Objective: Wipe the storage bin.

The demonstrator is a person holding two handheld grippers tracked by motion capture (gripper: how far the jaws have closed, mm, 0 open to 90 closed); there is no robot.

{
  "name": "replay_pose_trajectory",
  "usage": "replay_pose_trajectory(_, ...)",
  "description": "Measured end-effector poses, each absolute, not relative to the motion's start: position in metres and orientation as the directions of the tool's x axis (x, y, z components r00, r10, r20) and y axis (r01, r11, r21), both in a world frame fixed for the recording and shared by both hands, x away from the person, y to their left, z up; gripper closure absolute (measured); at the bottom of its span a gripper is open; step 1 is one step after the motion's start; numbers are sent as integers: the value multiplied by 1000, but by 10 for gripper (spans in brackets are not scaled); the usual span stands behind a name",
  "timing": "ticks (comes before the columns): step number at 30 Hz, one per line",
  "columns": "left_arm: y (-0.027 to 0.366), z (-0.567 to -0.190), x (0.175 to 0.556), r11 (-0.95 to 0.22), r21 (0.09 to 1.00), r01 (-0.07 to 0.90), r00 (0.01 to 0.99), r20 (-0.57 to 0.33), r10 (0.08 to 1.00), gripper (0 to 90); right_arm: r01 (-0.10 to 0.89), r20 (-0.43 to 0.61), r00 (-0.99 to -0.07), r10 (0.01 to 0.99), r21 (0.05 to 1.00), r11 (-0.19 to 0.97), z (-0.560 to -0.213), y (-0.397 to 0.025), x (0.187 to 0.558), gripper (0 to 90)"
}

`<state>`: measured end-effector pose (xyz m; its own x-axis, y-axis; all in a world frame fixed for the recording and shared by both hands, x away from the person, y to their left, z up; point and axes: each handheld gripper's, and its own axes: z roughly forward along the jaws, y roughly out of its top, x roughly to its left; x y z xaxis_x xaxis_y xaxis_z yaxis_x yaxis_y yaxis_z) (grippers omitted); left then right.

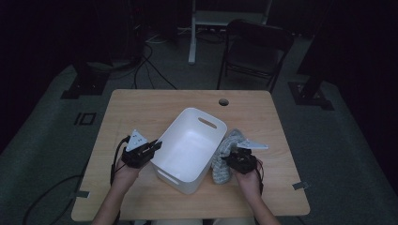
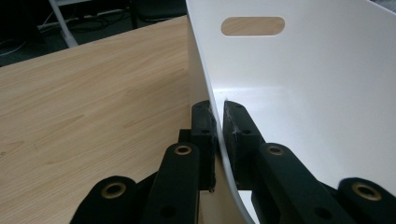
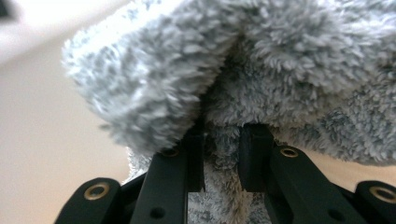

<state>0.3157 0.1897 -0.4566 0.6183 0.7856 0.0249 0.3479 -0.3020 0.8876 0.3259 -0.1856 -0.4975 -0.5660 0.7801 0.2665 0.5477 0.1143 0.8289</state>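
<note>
Your left gripper (image 2: pixel 218 135) is clamped on the side wall of the white bin (image 2: pixel 303 93), 1 jaw outside and 1 inside the rim. Your right gripper (image 3: pixel 222 158) has its jaws pinched into the grey fluffy cloth (image 3: pixel 261 70), a fold of pile bunched between them. In the high view the cloth (image 1: pixel 229 150) lies on the table (image 1: pixel 141 108) just beside the bin's (image 1: pixel 190 140) right wall, still outside it, while the left gripper (image 1: pixel 152 146) steadies the opposite wall.

The step looks like the pick-up — cloth gripped, not yet lifted. Next you likely need to raise it clear of the rim and carry it over the opening, holding the bin steady.

Count: 1 bin, 1 cloth, 2 grippers, 1 table — and 1 dark chair (image 1: pixel 256 51) behind.
</note>
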Motion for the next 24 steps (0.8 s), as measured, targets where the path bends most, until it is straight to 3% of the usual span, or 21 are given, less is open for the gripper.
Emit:
replay_pose_trajectory(8, 189, -457, 317, -293, 888, 354, 623, 9, 782, 832, 457, 263, -635, 727, 886, 78, -457, -189, 305, 752)
replay_pose_trajectory(11, 189, -457, 317, -293, 888, 353, 626, 8, 780, 833, 437, 224, -630, 743, 894, 101, -459, -182, 302, 753)
replay_pose_trajectory(24, 189, -457, 316, -296, 889, 351, 628, 11, 778, 830, 488, 239, -612, 754, 864, 122, -479, -180, 310, 751)
